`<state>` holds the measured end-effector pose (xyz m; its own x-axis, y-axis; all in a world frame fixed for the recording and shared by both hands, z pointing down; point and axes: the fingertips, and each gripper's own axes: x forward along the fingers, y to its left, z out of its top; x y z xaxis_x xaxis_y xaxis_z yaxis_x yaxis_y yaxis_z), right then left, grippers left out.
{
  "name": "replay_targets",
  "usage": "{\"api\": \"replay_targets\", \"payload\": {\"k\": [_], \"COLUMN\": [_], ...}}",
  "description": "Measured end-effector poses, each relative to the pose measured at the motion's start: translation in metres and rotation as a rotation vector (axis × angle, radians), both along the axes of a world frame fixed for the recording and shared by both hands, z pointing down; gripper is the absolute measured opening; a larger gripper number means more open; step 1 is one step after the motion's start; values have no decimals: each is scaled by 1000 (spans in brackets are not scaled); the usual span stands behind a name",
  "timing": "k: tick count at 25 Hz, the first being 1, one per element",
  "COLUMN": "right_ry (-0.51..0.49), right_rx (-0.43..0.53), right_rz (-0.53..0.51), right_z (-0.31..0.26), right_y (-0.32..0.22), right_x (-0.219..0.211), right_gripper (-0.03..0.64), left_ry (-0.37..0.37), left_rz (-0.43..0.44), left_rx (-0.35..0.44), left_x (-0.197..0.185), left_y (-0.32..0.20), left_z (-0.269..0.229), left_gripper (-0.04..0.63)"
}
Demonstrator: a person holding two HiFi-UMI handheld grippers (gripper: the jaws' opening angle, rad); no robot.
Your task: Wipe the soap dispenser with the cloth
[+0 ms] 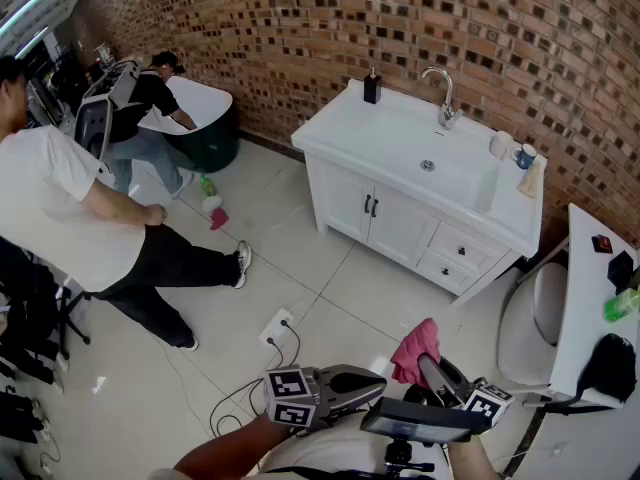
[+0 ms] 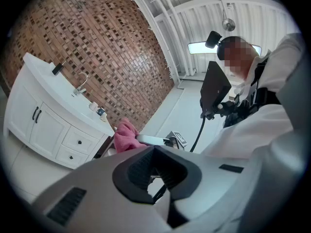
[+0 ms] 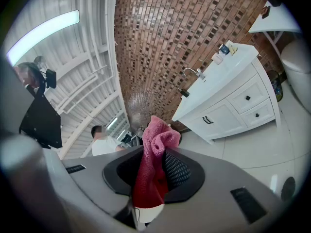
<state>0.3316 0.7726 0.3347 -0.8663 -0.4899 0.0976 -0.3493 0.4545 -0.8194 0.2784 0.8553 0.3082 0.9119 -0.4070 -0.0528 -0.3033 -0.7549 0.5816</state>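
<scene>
The right gripper pinches the pink cloth, which bunches up ahead of its jaws. The left gripper is pressed together on nothing. The dispenser stands far ahead of both, on the vanity's back corner. The cloth looks soft and limp. The dispenser is probably light, smooth and easily tipped, so steadying its body low seems wise. Its pump is too small to make out.

The white vanity counter carries a black soap dispenser and a cup.
</scene>
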Motion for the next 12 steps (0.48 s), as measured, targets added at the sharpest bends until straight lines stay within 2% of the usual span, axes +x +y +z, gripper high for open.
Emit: {"api": "replay_targets", "payload": {"k": [8,12], "right_ry": [74,93], "right_rx": [1,1], "right_rz": [10,15], "right_z": [1,4], "right_y": [-2,-11], "right_x": [-5,-10], "right_gripper": [104,106], "left_ry": [36,33], "left_rz": [-42,-114], "left_rx": [-18,-50], "left_x": [-19,-34], "left_y": [-7,-22], "left_z": [-3,4], "left_gripper": [3,5]}}
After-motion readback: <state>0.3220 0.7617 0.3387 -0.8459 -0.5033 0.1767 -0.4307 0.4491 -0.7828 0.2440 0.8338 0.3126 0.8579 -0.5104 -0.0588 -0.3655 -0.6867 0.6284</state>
